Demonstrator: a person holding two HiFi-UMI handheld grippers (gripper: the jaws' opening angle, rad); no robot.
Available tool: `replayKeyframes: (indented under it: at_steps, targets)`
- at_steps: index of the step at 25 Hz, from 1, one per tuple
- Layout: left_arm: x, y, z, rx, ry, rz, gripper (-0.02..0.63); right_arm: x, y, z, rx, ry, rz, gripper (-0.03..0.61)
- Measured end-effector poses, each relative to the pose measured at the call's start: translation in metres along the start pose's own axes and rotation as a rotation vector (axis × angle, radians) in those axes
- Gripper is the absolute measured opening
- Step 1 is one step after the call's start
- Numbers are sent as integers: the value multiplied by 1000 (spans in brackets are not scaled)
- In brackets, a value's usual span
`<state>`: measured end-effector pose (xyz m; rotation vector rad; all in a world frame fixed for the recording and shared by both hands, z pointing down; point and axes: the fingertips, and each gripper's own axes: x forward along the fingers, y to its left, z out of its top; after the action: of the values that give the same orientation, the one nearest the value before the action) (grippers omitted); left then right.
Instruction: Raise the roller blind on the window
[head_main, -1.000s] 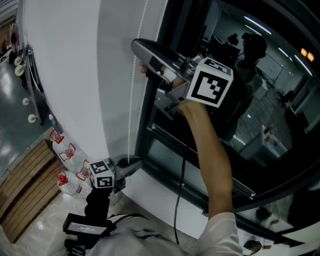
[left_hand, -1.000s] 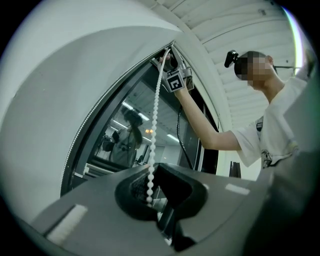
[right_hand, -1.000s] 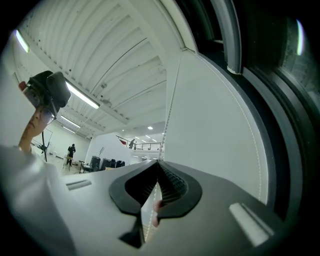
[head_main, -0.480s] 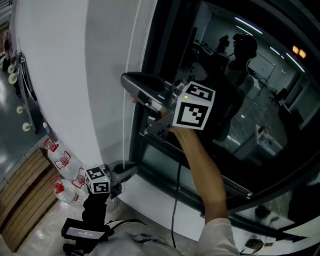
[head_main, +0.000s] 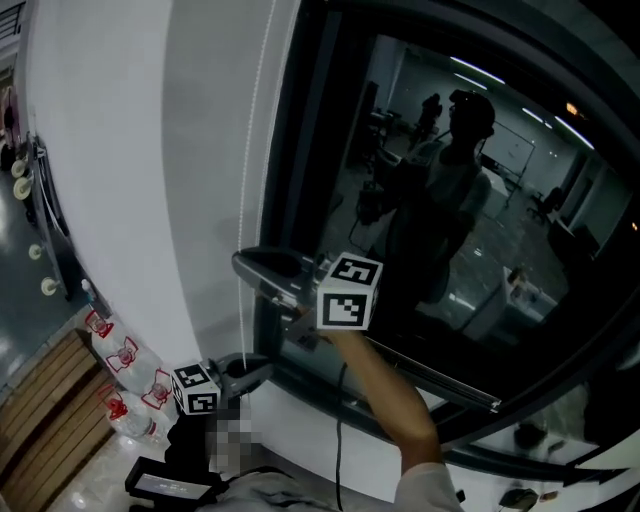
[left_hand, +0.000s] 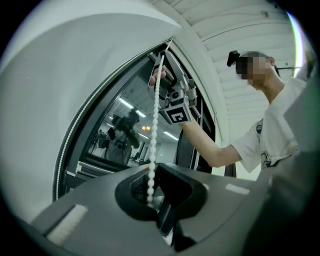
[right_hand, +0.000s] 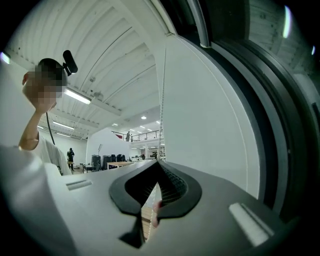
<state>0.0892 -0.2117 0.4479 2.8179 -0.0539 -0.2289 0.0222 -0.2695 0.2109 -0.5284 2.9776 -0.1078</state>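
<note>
A white bead chain (head_main: 255, 150) hangs down the left edge of the dark window (head_main: 430, 200); no blind fabric shows over the glass. My right gripper (head_main: 243, 264) is shut on the chain about halfway down the frame, and the chain rises straight from its tips (right_hand: 159, 162). Lower down, near the sill, my left gripper (head_main: 258, 362) points at the same chain. In the left gripper view the chain (left_hand: 154, 125) runs taut from the right gripper (left_hand: 160, 54) down between the left gripper's (left_hand: 155, 169) slightly parted jaws.
A white wall (head_main: 120, 150) stands left of the window frame. Several red-labelled water bottles (head_main: 125, 355) and wooden slats (head_main: 45, 400) lie on the floor below. A white sill (head_main: 300, 425) runs under the window, and a black cable (head_main: 338, 445) hangs from my right arm.
My right gripper has come down along the chain, from near the top of the frame to mid-height. The left gripper has stayed by the sill.
</note>
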Motion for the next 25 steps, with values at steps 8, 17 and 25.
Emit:
replayKeyframes:
  at_steps: [8, 17, 25]
  targets:
    - [3, -4, -4, -4, 9, -9, -2, -6, 4, -83, 83, 105, -30, 6]
    - [-1, -9, -3, -6, 0, -6, -2, -19, 14, -148, 178, 167, -43, 6]
    - [-3, -13, -1, -16, -15, -13, -2, -15, 10, -91, 31, 70, -37, 189]
